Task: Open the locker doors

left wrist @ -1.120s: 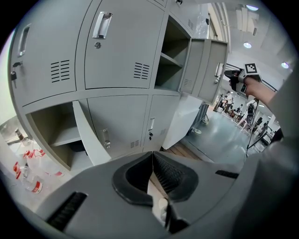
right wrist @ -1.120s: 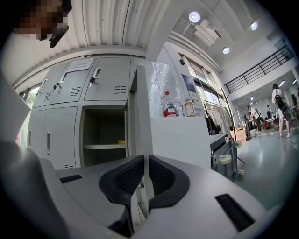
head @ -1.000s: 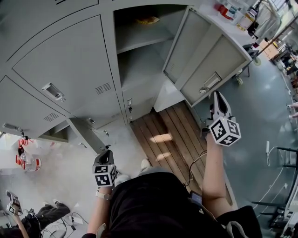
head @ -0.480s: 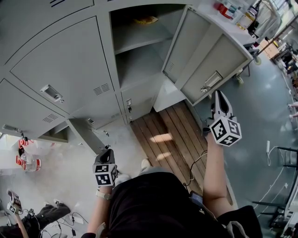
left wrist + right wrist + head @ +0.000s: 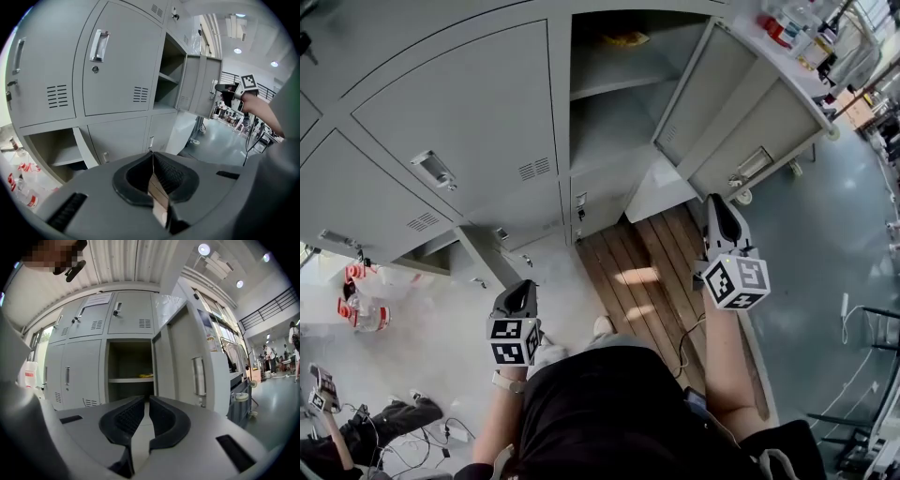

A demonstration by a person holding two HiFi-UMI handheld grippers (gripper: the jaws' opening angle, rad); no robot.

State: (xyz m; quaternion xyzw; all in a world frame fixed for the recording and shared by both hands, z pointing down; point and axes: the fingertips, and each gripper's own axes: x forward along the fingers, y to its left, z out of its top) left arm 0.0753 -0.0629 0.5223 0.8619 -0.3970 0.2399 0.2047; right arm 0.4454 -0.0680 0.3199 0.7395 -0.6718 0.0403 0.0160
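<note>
The grey lockers fill the top of the head view. One tall door (image 5: 741, 117) on the right is swung wide, showing a compartment with a shelf (image 5: 609, 80) and a yellow thing (image 5: 625, 38) on it. The neighbouring door (image 5: 469, 122) is closed, with its handle (image 5: 434, 170) on its left side. A small lower door (image 5: 483, 261) also hangs open. My right gripper (image 5: 715, 202) hangs just below the open door's handle (image 5: 755, 164), apart from it, its jaws a narrow slit with nothing between. My left gripper (image 5: 520, 289) is shut and empty, low before the small lower lockers.
A wooden floor panel (image 5: 647, 272) lies in front of the open locker. Bottles with red labels (image 5: 356, 309) sit on the floor at left. Another person's hand with a gripper (image 5: 321, 392) shows at the lower left. A cluttered table (image 5: 787, 28) stands at the top right.
The head view has shifted, so the lockers sit further right. My right gripper has drawn down and left, away from the open door's handle. The left gripper has barely moved.
</note>
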